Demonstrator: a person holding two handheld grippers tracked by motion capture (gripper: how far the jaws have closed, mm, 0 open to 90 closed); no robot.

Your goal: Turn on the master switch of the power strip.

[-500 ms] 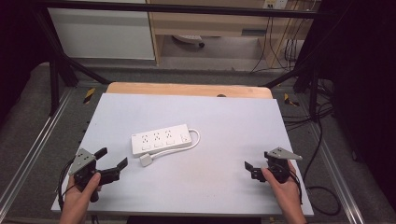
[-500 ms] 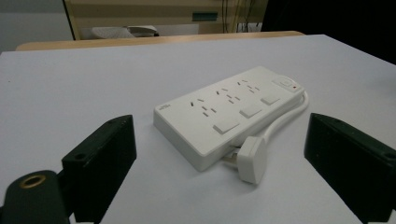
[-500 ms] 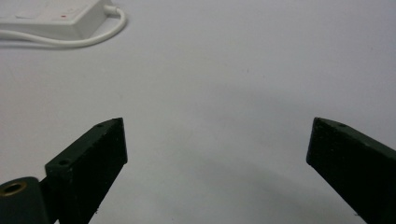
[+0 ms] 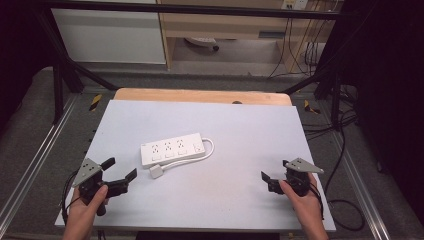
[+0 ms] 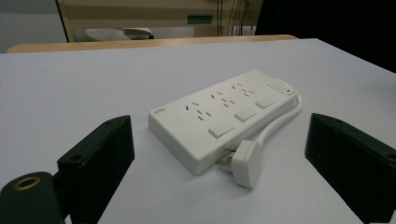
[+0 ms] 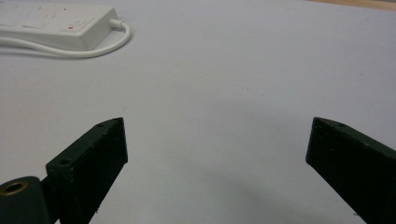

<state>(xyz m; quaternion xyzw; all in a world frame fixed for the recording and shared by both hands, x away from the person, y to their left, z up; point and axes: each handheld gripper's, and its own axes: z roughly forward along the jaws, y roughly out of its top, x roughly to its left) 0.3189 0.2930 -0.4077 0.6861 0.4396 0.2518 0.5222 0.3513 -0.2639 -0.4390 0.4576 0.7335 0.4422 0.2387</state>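
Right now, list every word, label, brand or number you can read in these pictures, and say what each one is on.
No text reads clearly.
Power strip: a small grey mark at its near corner in the left gripper view, too blurred to read.
Its white plug: no lettering to be seen.
Left tongs and right tongs: no lettering to be seen.
Yellow and black striped tabs by the table: a pattern, not text.

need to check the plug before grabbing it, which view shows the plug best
The left gripper view: the white plug lies close and sharp beside the power strip. The high view shows it small; the right gripper view shows the strip's end and cable.
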